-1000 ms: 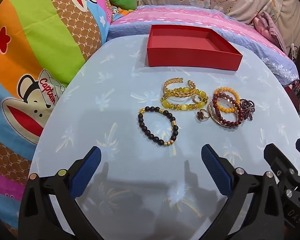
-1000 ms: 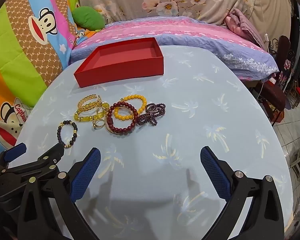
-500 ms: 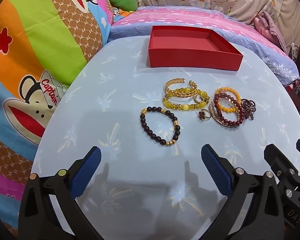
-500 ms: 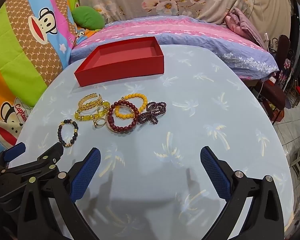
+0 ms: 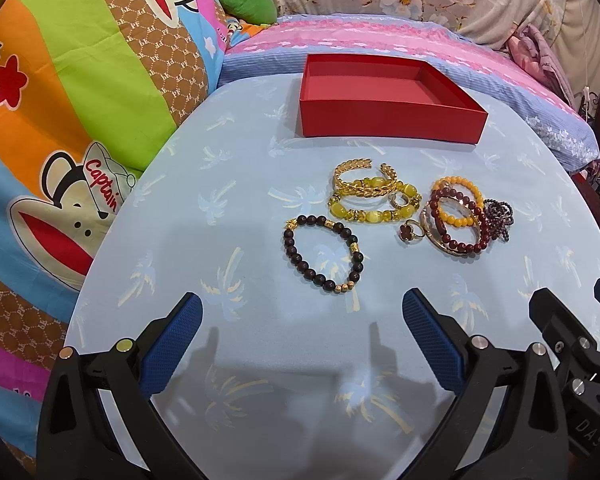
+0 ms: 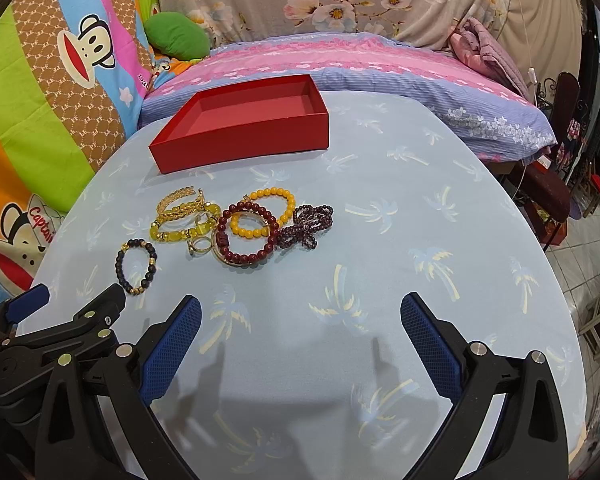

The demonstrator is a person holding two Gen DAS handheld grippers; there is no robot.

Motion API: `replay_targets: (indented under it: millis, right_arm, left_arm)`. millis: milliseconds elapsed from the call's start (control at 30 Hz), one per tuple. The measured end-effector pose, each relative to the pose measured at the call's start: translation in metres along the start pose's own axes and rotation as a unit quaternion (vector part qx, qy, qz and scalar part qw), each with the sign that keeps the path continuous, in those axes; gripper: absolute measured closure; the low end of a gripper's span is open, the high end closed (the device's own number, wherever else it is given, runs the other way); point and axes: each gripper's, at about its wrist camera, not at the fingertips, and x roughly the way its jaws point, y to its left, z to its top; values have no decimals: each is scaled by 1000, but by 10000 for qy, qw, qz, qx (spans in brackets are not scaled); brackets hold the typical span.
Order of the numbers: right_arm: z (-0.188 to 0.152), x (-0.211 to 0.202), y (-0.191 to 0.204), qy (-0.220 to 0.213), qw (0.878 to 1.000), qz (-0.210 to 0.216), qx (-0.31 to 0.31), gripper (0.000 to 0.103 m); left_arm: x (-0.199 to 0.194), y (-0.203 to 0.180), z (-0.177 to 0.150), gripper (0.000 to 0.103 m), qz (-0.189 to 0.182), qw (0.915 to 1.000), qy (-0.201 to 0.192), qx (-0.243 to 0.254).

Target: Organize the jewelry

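- Dark beaded bracelet (image 5: 324, 254) with a few gold beads, lying flat just below centre of the left wrist view, apart from the other pieces and nearest the left gripper (image 5: 300, 340).
- Probably light and floppy, strung beads on cord; round beads likely to roll or slip under the pads, so best pinched across one side of the loop, over the strand, not over a single bead.
- Up and right of it: gold leaf-pattern cuff (image 5: 366, 182) resting against a yellow bead bracelet (image 5: 374, 210); cuff likely stiff, open-ended, easy to hook by its band.
- Further right, tangled cluster: small ring with a dark red stone (image 5: 412, 233), dark red bead bracelet (image 5: 456, 226) overlapping an orange bead bracelet (image 5: 458, 200), and a purple beaded piece (image 5: 498, 216) at the far right edge.
- Overlapping pieces liable to drag one another when lifted.
- Red open box (image 5: 388, 114), empty, upper centre of the frame, well apart from the jewelry.
- All on a pale blue palm-print table cover (image 5: 220, 184).
- Left gripper fingers spread wide, holding nothing, low in frame.
- Right gripper (image 6: 300, 340) likewise spread wide and empty, bottom of the right wrist view.
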Motion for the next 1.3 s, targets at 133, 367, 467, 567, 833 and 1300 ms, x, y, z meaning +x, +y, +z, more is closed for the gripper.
replay_targets:
  millis: [133, 367, 467, 567, 833, 1300]
  right_arm:
    - [0, 0, 0, -1, 10000, 3, -4, 7]
    - [-1, 0, 3, -2, 10000, -5, -10, 7]
    - [-1, 1, 3, 1, 10000, -8, -10, 7]
    - [-1, 1, 3, 1, 10000, -6, -9, 7]
    - [-1, 1, 5, 4, 10000, -17, -21, 7]
    - [-1, 1, 6, -10, 10000, -24, -26, 7]
  left_arm:
    - [0, 0, 0, 7, 4, 10000, 7, -5]
    - [0, 3, 1, 7, 6, 10000, 13, -26]
    - [0, 3, 0, 7, 3, 10000, 12, -26]
    - [2, 4, 0, 7, 7, 10000, 16, -28]
    - [2, 4, -1, 7, 11, 10000, 9, -27]
    - [3, 5, -1, 7, 12, 10000, 6, -28]
